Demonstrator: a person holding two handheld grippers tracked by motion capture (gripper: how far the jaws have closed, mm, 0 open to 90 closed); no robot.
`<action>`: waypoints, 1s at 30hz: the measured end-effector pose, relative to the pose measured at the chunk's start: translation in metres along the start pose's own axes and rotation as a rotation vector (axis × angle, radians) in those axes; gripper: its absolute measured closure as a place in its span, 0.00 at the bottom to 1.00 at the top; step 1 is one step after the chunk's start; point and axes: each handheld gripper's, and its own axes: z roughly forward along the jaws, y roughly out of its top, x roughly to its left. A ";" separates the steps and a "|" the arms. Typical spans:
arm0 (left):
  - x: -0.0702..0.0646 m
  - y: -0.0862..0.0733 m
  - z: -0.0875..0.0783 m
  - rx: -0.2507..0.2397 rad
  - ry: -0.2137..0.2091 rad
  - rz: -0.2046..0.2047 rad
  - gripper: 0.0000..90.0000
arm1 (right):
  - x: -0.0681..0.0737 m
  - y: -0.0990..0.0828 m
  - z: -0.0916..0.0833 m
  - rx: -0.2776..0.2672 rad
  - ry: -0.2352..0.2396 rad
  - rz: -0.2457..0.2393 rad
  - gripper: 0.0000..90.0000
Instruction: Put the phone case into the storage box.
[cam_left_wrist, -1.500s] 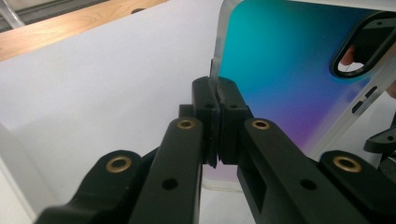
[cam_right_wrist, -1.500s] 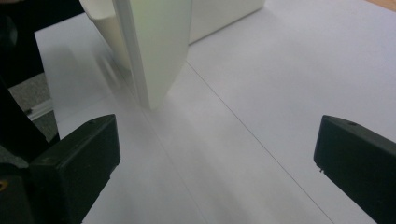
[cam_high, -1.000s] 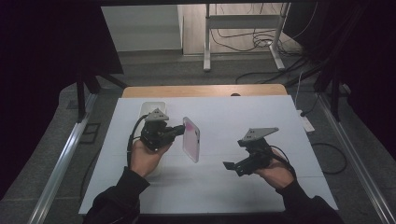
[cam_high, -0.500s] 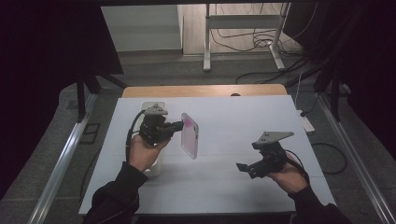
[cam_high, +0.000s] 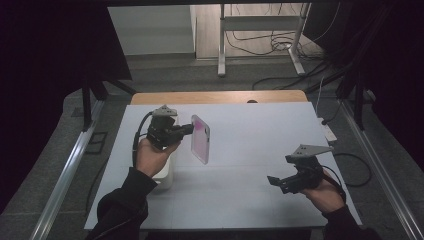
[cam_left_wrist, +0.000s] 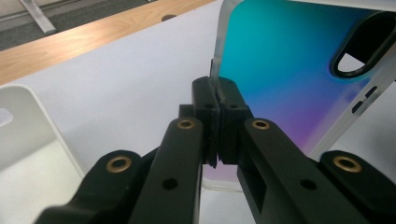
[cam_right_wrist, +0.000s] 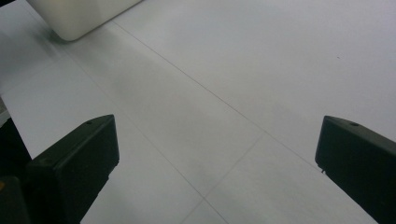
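One glossy, flat phone case between black jaws.

Two grippers are in play: the left gripper and the right gripper, each carried by one hand, so two hands, the left hand and the right hand. There is one phone case, pink from above and shading from teal to violet close up. One white container stands on the one bench. Beyond the bench, one metal stand rests on the floor.
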 end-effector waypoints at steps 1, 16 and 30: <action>0.001 0.001 0.000 -0.001 0.002 -0.003 0.98 | -0.001 -0.002 -0.001 0.001 -0.003 0.005 0.00; 0.013 0.012 -0.009 -0.013 0.027 -0.013 0.98 | -0.009 -0.021 -0.019 0.000 -0.058 0.030 0.00; 0.027 0.016 -0.017 -0.023 0.061 -0.043 0.98 | -0.019 -0.040 -0.037 -0.008 -0.135 0.098 0.00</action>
